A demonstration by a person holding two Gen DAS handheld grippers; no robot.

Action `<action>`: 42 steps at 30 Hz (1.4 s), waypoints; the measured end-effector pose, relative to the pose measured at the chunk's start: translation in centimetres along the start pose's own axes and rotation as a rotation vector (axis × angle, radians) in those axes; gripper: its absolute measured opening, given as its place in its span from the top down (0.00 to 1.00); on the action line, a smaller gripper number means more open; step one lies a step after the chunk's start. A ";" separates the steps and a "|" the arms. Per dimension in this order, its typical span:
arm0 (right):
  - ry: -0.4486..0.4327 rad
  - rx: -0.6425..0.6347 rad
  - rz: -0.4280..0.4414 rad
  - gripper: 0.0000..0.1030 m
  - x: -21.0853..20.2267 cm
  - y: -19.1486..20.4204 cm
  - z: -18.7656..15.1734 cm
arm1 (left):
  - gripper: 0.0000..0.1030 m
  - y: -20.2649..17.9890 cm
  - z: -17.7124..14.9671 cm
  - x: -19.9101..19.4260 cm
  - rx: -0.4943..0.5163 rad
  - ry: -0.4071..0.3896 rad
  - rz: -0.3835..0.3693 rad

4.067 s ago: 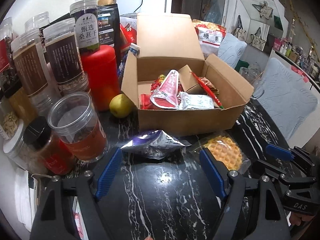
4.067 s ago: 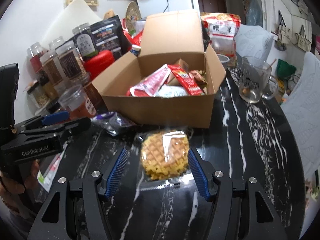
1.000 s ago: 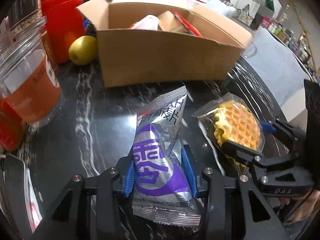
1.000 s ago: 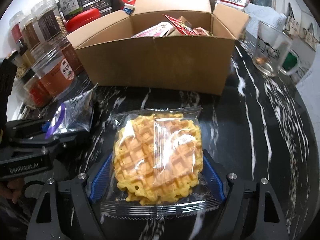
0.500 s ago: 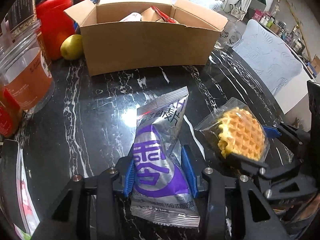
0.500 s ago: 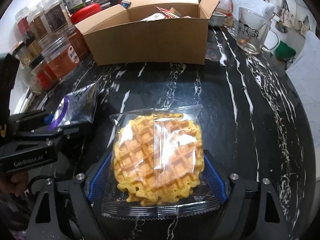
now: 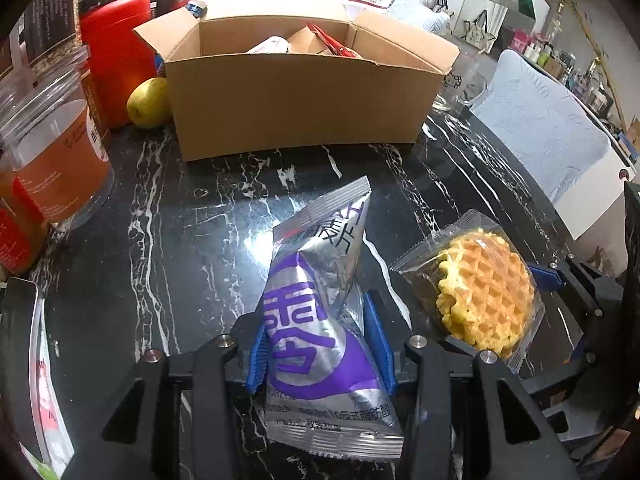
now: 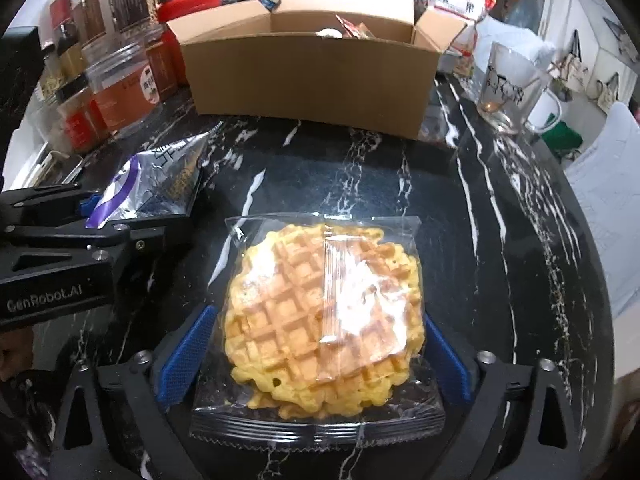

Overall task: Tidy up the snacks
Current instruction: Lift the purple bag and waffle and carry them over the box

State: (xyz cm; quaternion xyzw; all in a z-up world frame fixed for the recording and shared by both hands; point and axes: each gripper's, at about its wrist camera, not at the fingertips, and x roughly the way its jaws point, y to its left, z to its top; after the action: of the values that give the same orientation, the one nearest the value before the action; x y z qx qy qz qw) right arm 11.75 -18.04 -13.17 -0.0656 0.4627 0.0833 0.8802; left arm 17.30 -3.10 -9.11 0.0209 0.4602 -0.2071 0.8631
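- Black marble table (image 8: 500, 240): crowded on the far left with jars (image 8: 120, 92); bare patch near centre, only the two packets over it.
- Cardboard box (image 7: 296, 112): far centre, flaps open, already part full of snack packets; likely target for both packets. Front wall high, so lift clear of the rim before going over.
- Waffle packet (image 8: 324, 320): near centre, lying between the right gripper (image 8: 316, 356) pads; jaws opening, left pad visibly off the wrapper. If meant for the box, re-close on the waffle itself, not the loose film.
- Silver-purple packet (image 7: 320, 320): left of the waffle, clamped in the left gripper (image 7: 320, 356), pads pressed into both sides, top sticking out ahead.
- Grippers side by side, close. Move one at a time to avoid a clash.
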 end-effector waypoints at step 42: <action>-0.373 0.049 0.211 0.24 -10.4 -1.2 8.7 | 0.62 -0.4 6.5 -10.9 0.029 -0.317 -0.058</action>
State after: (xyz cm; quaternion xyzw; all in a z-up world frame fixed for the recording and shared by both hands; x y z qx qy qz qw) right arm 13.16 -18.40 0.32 0.0213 0.2982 0.1743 0.9382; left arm 16.86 -1.26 3.44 -0.0131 0.3154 -0.2392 0.9182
